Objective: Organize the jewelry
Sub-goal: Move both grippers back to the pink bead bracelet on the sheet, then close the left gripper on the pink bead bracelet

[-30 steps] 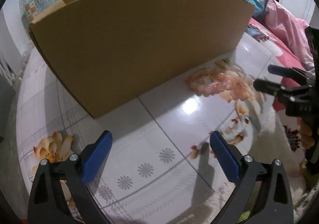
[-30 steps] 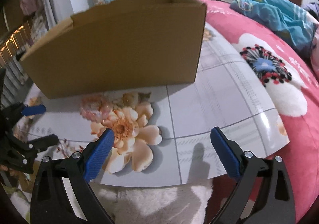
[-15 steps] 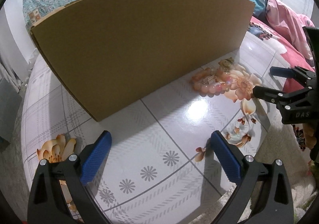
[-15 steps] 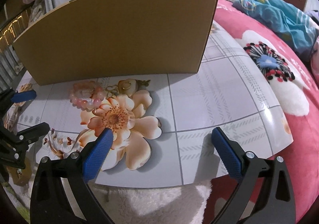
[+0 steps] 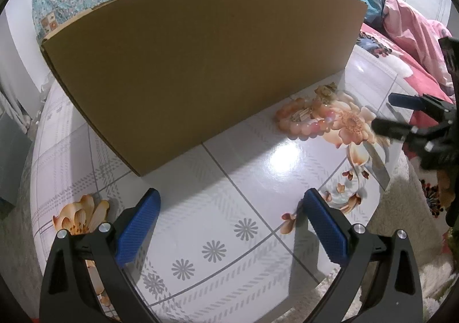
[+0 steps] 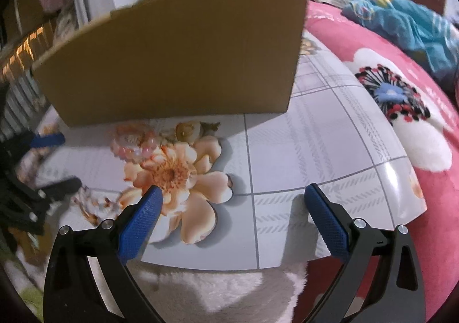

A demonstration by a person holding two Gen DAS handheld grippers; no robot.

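Pink round-bead bracelet lies flat on the glossy floral-print tile board, coiled in a loose ring w/ a small gold-coloured trinket just beside it on the far side; what the trinket is, can't tell. Both sit near the foot of the tall brown cardboard box, box wall just behind them.

From right wrist view: bracelet is fwd and to the left of right gripper, near its left finger line. Right gripper wide open, holding nothing.

From left wrist view: bracelet is fwd and well to the right of left gripper; also wide open, empty.

Judgement: right gripper nearer, its tips close to the bracelet. Ring has no clear long axis; pinch across one bead strand.
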